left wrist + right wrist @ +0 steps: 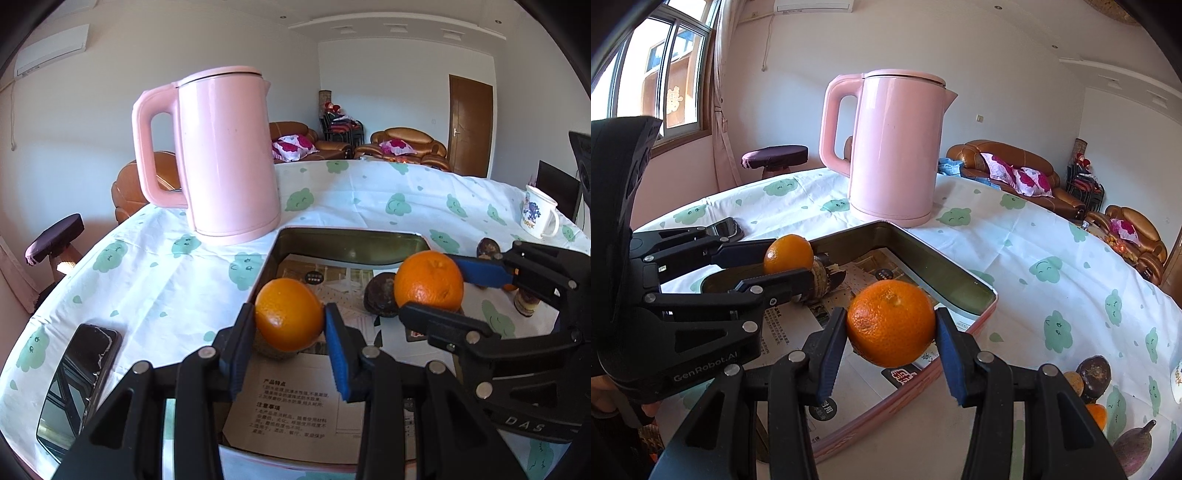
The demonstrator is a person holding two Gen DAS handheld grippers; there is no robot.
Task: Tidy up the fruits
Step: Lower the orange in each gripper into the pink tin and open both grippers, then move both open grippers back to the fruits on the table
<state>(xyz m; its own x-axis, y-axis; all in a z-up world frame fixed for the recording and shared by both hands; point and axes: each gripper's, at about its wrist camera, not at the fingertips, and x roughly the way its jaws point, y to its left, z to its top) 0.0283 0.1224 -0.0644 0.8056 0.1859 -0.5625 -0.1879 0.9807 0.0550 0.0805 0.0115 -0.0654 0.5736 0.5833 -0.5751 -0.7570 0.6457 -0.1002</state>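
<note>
Left tongs (290, 319) clamping orange (289, 314), right tongs (891, 325) clamping orange (891, 322), above tin rim (945, 264)

The kettle (229, 155) is showing plain pink, two oranges (289, 314) (891, 322) are glowing bright orange, and the tablecloth (369, 206) is wearing green cloud faces on white.
</note>
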